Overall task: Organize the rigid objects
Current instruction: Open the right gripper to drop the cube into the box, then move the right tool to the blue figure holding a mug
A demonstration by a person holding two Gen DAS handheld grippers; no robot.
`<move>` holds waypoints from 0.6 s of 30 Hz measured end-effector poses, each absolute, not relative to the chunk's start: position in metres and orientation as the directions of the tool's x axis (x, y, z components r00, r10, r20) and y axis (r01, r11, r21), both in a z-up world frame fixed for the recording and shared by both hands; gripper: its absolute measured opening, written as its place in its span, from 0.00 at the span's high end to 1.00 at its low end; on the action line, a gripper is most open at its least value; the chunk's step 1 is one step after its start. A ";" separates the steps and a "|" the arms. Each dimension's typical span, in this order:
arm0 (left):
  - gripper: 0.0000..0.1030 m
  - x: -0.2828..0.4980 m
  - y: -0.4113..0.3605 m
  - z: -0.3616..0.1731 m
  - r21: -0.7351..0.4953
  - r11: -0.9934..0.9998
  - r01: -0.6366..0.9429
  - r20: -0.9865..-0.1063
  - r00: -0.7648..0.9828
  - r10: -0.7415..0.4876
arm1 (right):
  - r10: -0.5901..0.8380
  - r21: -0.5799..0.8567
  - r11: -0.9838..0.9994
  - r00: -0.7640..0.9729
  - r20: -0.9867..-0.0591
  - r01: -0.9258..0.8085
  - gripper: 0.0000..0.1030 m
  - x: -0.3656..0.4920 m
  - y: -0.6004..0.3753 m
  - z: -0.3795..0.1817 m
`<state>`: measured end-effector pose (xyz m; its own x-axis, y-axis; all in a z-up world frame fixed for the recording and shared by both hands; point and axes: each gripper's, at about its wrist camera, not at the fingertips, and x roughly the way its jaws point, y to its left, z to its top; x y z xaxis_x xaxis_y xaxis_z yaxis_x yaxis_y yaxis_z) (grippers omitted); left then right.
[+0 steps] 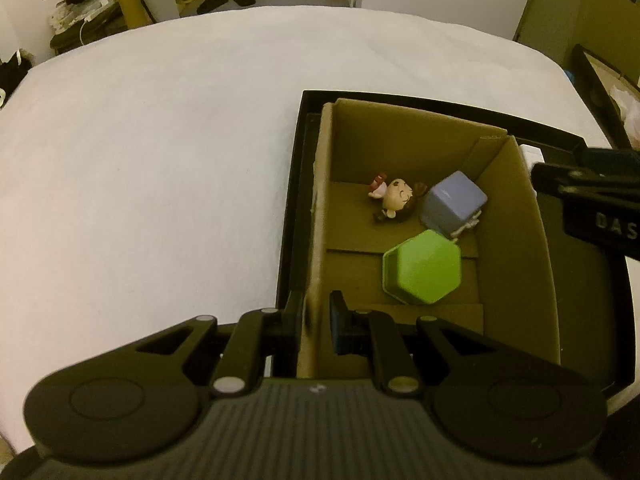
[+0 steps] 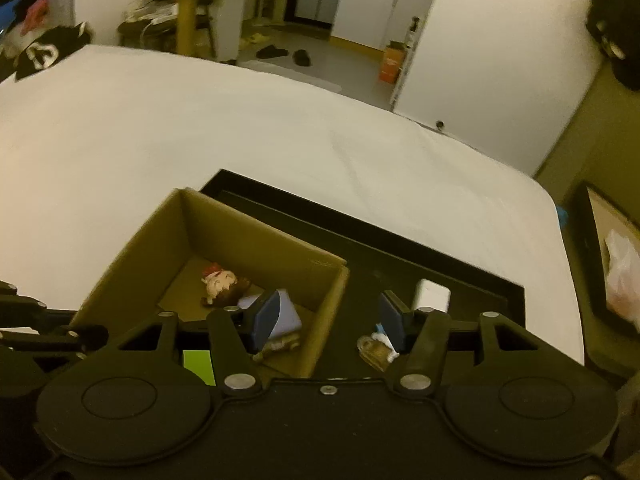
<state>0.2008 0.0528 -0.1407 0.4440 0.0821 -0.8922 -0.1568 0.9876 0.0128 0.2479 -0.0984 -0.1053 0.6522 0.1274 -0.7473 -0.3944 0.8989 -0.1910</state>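
A brown cardboard box (image 1: 516, 240) stands inside a shallow black tray (image 1: 592, 288) on a white surface. In the box lie a small doll figure (image 1: 394, 200), a purple cube (image 1: 454, 206) and a green hexagonal piece (image 1: 424, 268). My left gripper (image 1: 316, 318) is shut on the box's left wall near its front corner, one finger on each side of it. My right gripper (image 2: 328, 320) stands open above the box's right wall (image 2: 332, 296), gripping nothing. In the tray beside that wall sit a white block (image 2: 432, 296) and a small pale figure (image 2: 376, 348).
The white surface (image 1: 140, 160) spreads wide to the left of and beyond the tray. Its far edge drops to a floor with dark slippers (image 2: 272, 52) and a yellow-legged table (image 2: 186, 8). A dark-framed panel (image 2: 600, 248) leans at the right.
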 end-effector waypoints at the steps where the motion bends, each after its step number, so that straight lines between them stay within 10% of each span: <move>1: 0.87 0.201 0.052 -0.139 0.017 0.988 -0.156 -0.892 0.445 0.085 | 0.122 -0.188 0.903 0.651 -0.749 -0.386 0.46 0.248 -0.103 -0.106; 18: 0.85 0.196 0.042 -0.128 0.094 0.981 -0.172 -0.883 0.441 0.162 | 0.135 -0.105 0.939 0.634 -0.761 -0.326 0.36 0.234 -0.148 -0.119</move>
